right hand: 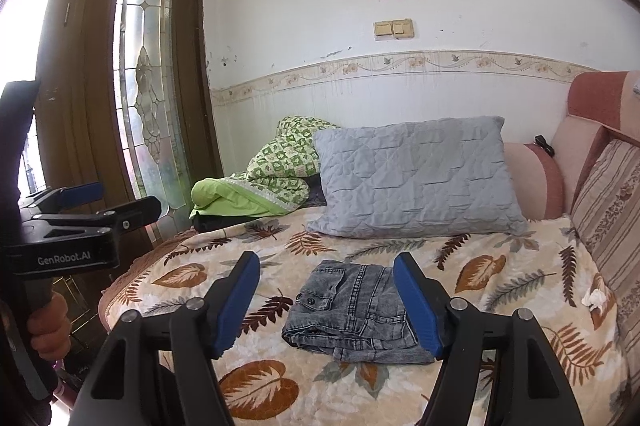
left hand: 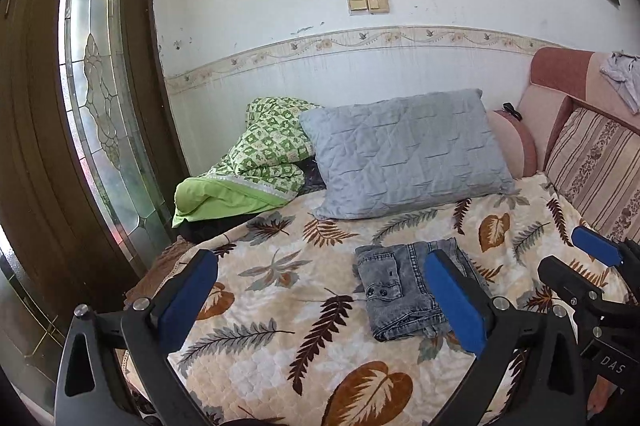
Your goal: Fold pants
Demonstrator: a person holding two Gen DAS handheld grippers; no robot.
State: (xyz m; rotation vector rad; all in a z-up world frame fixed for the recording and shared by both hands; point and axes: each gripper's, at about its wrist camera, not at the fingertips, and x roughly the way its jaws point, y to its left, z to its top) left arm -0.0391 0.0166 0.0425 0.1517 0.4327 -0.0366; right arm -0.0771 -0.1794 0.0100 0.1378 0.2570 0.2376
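Left wrist view: our left gripper [left hand: 320, 298] hangs open and empty above the bedspread [left hand: 280, 306], the folded pants [left hand: 400, 290] lying ahead toward its right finger. Right wrist view: our right gripper [right hand: 326, 302], open and empty, frames the pants [right hand: 352, 310] dead ahead, long axis running away from us; it looks the nearer.

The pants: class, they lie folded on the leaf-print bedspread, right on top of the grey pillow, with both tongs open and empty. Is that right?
Not quite. The pants lie folded on the leaf-print bedspread in front of the grey pillow, apart from it, not on top. The right wrist view shows this. The left tongs and right tongs are open and empty.
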